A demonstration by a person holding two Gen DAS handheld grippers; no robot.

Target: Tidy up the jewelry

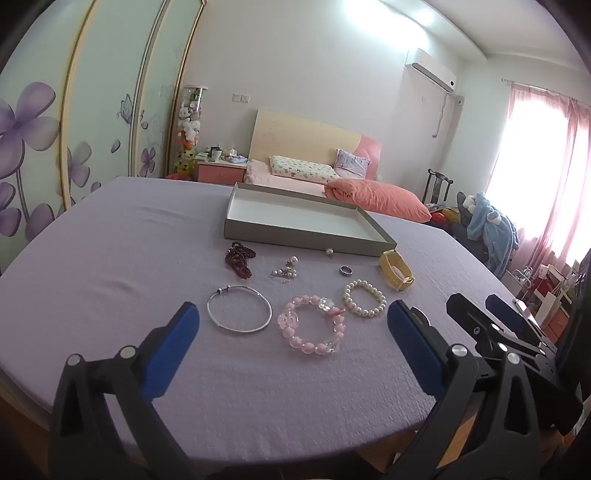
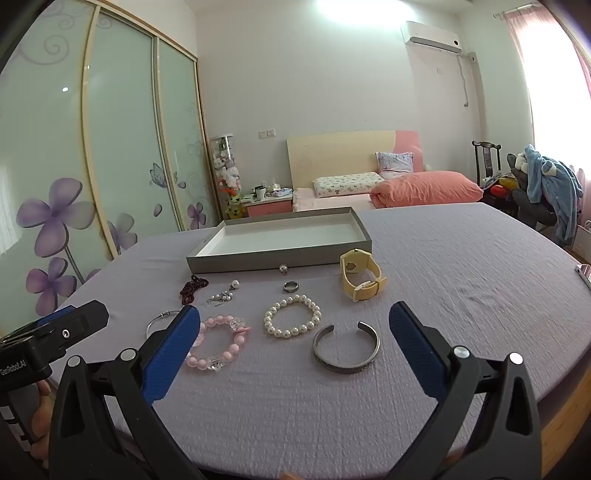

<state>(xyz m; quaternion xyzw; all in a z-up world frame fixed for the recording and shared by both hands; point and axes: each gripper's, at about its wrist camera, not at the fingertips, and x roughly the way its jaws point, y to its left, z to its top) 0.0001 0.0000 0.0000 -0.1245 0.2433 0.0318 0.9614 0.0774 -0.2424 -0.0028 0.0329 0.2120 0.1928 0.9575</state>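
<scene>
Both grippers, left gripper (image 1: 293,325) and right gripper (image 2: 293,325), hang with jaws wide apart above jewelry loose on the lilac cloth (image 2: 461,266), none yet inside the tray (image 2: 280,258), so a clumsy pinch could snag the pink bead bracelet (image 2: 218,343) or flick the small ring (image 2: 290,286) away.

The room was bright with daylight. The window (image 1: 535,155) behind pink curtains was blown out to white, and a ceiling light (image 2: 354,11) flared at the top. Shadows on the bed (image 2: 443,258) were faint and soft. Fisheye distortion bowed the wardrobe doors (image 2: 122,147), and the picture corners fell black. Focus was soft.
</scene>
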